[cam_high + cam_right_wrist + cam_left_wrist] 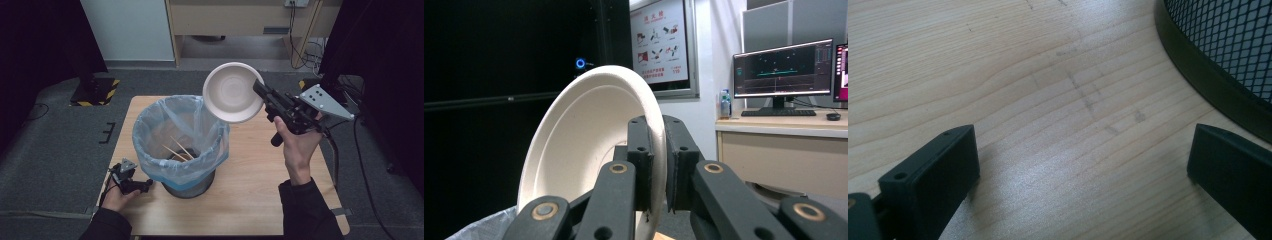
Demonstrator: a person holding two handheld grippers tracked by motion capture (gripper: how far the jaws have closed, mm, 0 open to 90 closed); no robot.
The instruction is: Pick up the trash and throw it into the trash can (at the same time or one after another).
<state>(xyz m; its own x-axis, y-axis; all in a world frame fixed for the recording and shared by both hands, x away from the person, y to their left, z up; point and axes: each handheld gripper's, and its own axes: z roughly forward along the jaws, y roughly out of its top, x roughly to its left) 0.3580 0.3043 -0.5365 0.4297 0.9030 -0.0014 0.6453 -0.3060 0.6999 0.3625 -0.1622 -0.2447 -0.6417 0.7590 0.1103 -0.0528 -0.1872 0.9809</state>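
A white paper bowl point(231, 92) hangs tilted in the air above the right rim of a mesh waste bin point(181, 144) lined with a pale blue bag. My right gripper point(260, 90) is shut on the bowl's rim; in the right gripper view the rim point(659, 150) sits pinched between the two black pads. Inside the bin lie thin wooden sticks point(177, 150). My left gripper point(145, 186) rests on the table beside the bin's left foot, its jaws open with bare wood between them, and the bin's black base point(1208, 75) is close on the right.
The wooden table point(250, 180) has free room on its right and front. A bag edge point(479, 227) shows low in the right gripper view. Behind the table are dark curtains, a stand base point(92, 90) at far left and cables on the floor.
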